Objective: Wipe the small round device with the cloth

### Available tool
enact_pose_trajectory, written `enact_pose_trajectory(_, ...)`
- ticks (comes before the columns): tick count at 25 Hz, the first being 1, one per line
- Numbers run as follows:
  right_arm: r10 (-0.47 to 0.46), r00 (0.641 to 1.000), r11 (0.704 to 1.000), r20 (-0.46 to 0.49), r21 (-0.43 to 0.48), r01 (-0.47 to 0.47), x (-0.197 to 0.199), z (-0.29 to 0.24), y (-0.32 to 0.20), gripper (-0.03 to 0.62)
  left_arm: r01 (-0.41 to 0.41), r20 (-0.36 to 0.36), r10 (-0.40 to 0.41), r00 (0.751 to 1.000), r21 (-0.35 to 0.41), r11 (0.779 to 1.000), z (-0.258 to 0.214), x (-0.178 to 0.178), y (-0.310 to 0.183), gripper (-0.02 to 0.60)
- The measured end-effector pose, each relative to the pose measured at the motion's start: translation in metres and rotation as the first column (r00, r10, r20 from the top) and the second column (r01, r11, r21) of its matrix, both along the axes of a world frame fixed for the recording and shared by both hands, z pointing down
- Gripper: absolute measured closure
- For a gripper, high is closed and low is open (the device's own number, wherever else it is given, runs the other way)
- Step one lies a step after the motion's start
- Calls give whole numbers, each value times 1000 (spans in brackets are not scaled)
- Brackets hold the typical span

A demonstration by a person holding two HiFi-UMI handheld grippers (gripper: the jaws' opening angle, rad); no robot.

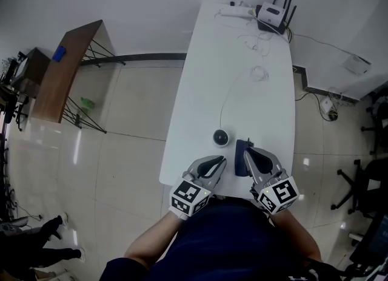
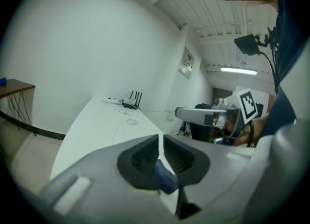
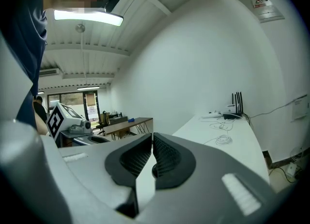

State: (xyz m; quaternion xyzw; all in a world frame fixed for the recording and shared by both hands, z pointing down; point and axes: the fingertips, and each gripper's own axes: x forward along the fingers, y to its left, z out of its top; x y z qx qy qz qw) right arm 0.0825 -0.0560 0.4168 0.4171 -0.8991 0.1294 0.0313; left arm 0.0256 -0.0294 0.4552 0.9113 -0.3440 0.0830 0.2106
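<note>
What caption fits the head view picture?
Left tongs and right tongs, both shut, near round device and blue cloth on white table.

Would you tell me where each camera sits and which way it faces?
Head view: on the person's head, facing steeply down at the white table; shows left gripper, right gripper, dark shirt.
Left gripper view: on that gripper, facing along shut jaws up the table; right gripper and shirt show.
Right gripper view: on that gripper, facing likewise; left gripper and shirt show.
Shared: all see the router.

Navy shirt, 2 grey grippers
</note>
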Motion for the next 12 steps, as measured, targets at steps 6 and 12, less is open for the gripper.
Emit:
enact_pose_trajectory(6, -7, 1000, 1000, -18, -6, 7, 0, 0, 4, 577, 26, -2, -26, 1000, 21, 999, -7, -5, 1, 552)
enact_pose_trajectory(12, -40, 998, 994, -51, 98, 45, 2, -13, -22, 577, 93, 36, -99, 994, 149, 984, -13, -12, -35, 552)
